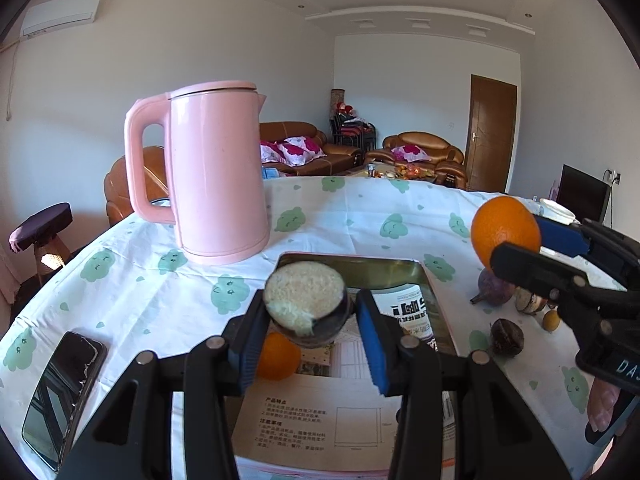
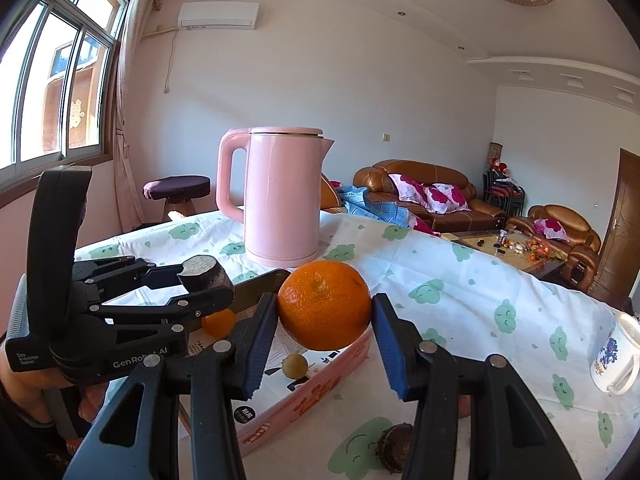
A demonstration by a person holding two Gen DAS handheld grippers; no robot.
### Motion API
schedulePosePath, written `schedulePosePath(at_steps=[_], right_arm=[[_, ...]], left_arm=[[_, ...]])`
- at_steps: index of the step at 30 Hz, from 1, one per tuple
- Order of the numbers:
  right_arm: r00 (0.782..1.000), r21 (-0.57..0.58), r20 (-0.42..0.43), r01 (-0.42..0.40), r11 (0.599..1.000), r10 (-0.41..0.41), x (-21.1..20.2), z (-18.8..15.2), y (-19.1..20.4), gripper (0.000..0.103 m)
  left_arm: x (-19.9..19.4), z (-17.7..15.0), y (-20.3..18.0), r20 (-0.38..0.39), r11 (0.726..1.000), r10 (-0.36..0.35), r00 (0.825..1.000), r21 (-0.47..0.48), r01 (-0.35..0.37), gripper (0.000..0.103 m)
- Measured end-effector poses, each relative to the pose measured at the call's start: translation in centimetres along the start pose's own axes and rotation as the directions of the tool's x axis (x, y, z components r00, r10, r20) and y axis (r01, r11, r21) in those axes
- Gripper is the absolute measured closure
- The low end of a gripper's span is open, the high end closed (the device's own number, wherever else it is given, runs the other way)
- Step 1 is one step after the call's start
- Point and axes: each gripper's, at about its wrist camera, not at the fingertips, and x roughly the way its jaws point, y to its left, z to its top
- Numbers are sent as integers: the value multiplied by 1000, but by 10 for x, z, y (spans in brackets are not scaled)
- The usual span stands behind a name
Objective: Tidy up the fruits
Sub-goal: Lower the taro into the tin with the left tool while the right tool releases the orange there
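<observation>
My left gripper [image 1: 310, 320] is shut on a cut half of a dark purple fruit [image 1: 306, 304], its pale flesh facing up, above a shallow pink box [image 1: 360, 268]. A small orange [image 1: 278, 356] lies in the box under it. My right gripper [image 2: 324, 320] is shut on a large orange [image 2: 324, 304], held in the air over the box's pink wall [image 2: 312, 392]. Inside the box lie the small orange [image 2: 219, 322] and a small yellow-green fruit [image 2: 295, 365]. In the right wrist view, the left gripper [image 2: 208, 284] with the fruit half [image 2: 206, 274] is at the left.
A pink kettle [image 1: 216, 172] stands behind the box. A phone [image 1: 60, 396] lies at the near left. Right of the box lie a purple fruit [image 1: 494, 286], a cut piece [image 1: 530, 300], a small yellow fruit [image 1: 551, 320] and a dark fruit [image 1: 507, 337]. A mug [image 2: 616, 360] stands far right.
</observation>
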Motion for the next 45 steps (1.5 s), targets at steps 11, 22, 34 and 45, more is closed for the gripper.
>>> schedulePosePath(at_steps=[11,22,34,45], right_arm=[[996,-23,-82,-49,999,47,31,-13,23,53],[987,-25,-144,-71,997,67,46,-22,29,53],[969,-44,-233,-93,995,81,65,-24,34,53],[955,-58,-285,-100,993,79,72,-29,38,53]], left_arm=[[11,-4,8,-49,1000,16,999,0,-17,58],[19,-7,10,-87,1000,25,996,12,-24,58],[32,-8,12,-157,1000,-5,988,5,6,58],[40,-9,9,-192,1000,2,981,25,3,57]])
